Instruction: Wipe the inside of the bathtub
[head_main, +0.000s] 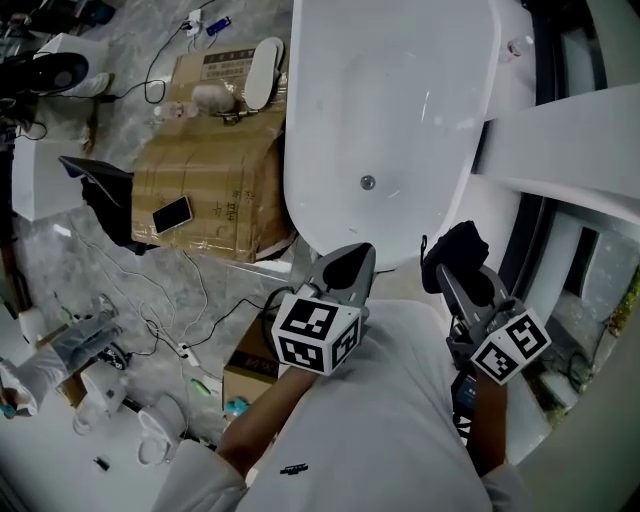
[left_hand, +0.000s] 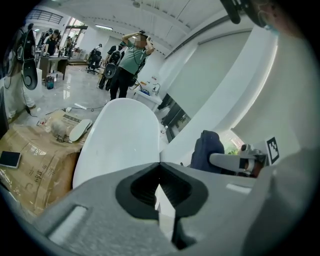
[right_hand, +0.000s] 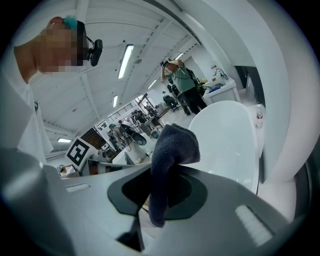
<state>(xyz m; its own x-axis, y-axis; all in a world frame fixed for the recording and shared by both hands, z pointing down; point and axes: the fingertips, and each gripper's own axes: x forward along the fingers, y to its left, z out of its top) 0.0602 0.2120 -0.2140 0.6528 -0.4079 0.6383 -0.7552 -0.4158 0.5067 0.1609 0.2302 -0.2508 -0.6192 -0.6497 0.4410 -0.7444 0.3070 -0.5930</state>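
Right gripper (head_main: 448, 272) pinching cloth (right_hand: 172, 145), bathtub (head_main: 390, 100) ahead

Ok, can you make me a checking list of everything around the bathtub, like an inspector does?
Surface: white oval bathtub, inside bare, round metal drain showing.
Job's things: dark blue cloth, by the tub's near rim, not yet inside.
Clutter: flattened brown cardboard boxes beside the tub, a white phone lying on them.
Grippers: left gripper shut, nothing between its fingers; right gripper shut on the cloth.
Cables: thin white cables trailing across the floor.
Surroundings: grey marble floor; a person standing beyond the tub.
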